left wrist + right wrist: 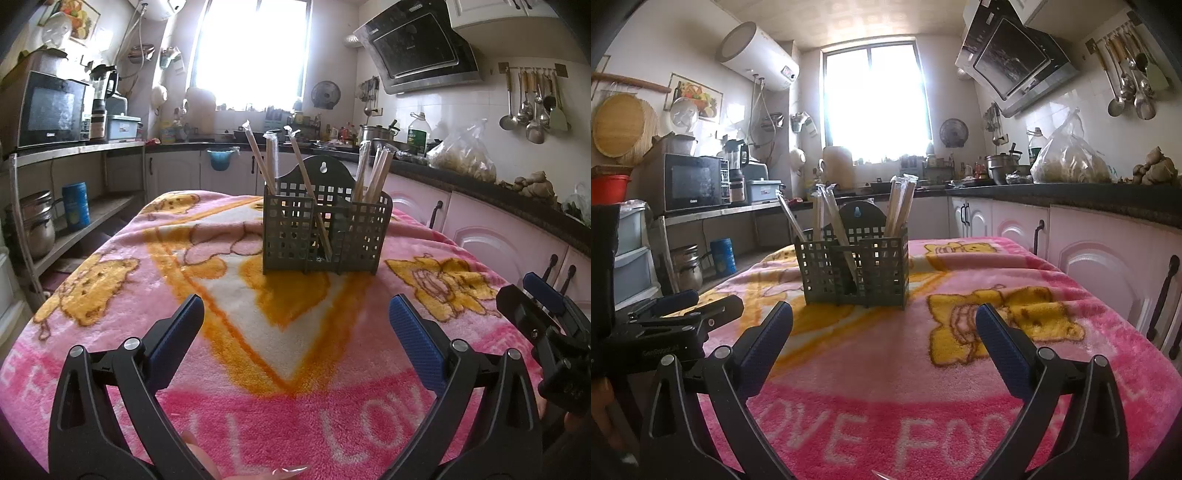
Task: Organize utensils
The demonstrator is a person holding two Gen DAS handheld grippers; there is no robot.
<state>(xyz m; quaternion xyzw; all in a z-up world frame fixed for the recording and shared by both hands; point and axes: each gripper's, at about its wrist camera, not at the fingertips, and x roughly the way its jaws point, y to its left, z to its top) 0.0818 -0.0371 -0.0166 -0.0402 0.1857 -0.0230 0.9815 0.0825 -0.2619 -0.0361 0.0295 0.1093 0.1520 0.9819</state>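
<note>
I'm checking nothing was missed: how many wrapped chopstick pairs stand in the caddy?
About 6: three lean in the left compartments, roughly three bunch in the right one. Overlap there may hide more.

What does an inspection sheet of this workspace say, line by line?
Surface: table under a pink cartoon blanket, no bare top showing.
Job's things: dark green utensil caddy upright mid-table; wrapped chopsticks stand in its compartments, some leaning.
Clutter: nothing seen on the blanket besides the caddy.
Grippers: left tool open, empty; right tool open, empty; both short of the caddy.
Cables: nothing seen on the table.
Surroundings: microwave, crowded counter, hanging ladles, bright window.
</note>
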